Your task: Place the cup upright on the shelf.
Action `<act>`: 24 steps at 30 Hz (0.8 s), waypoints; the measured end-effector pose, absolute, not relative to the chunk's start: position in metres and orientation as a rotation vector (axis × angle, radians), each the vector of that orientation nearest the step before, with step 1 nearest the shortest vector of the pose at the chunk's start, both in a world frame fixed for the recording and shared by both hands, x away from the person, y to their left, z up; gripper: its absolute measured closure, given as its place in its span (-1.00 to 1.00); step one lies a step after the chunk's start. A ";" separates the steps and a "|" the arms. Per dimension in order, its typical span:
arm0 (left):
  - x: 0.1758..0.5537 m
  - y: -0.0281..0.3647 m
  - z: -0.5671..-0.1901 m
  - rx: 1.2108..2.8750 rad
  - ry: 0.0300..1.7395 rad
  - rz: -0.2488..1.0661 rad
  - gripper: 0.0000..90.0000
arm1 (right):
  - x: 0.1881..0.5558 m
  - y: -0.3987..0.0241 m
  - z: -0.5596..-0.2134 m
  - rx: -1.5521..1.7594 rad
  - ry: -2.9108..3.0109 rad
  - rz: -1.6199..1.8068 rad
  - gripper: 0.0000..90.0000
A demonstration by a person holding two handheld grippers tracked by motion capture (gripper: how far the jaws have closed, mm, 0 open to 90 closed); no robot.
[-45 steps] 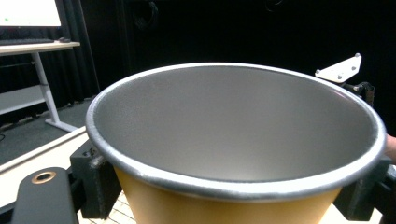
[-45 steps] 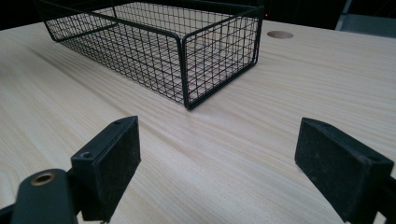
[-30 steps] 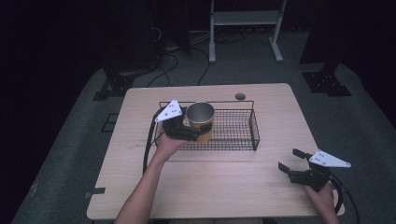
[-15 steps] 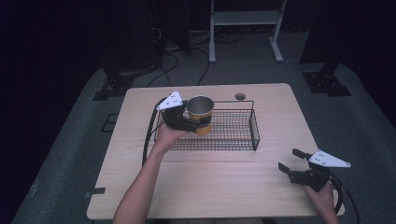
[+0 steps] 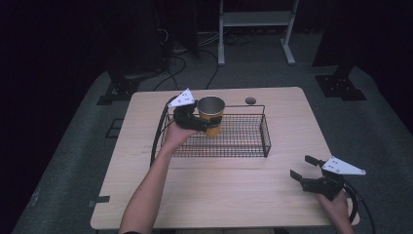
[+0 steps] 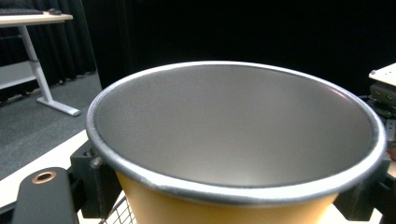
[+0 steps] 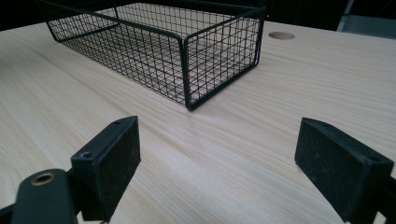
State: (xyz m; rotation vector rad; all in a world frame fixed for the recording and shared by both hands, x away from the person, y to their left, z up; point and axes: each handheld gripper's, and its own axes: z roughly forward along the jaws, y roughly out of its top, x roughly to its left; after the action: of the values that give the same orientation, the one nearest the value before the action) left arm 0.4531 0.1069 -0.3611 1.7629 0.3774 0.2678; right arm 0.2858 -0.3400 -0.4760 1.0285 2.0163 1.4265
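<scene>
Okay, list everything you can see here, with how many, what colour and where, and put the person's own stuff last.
Cup: one, yellow outside, silver inside, held over the basket's left end.
Wire basket: one, black, middle of the table.
Table: one, light wood, with a round hole near its far edge.
White frame: one, on the floor beyond the table.
Floor cables: several, black, beyond the table.
Left gripper: one, black with grey plate, jaws clamped on the cup.
Right gripper: one, black with grey plate, jaws spread, near the table's right front corner.
Forearm: one, bare, lower left.
</scene>
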 end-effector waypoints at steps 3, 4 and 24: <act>0.456 0.105 -0.361 1.762 0.369 0.278 -0.70 | 0.286 -0.340 -0.476 1.029 2.016 1.430 -0.71; 0.457 0.105 -0.361 1.757 0.370 0.275 -0.70 | 0.286 -0.340 -0.476 1.027 2.016 1.429 -0.71; 0.479 0.100 -0.375 1.803 0.359 0.223 -0.70 | 0.286 -0.341 -0.476 1.032 2.011 1.438 -0.71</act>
State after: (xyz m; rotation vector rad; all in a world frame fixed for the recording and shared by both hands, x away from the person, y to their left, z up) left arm 0.4791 0.0999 -0.3749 1.8027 0.3594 0.2226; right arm 0.2861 -0.3411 -0.4758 1.0316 2.0113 1.4379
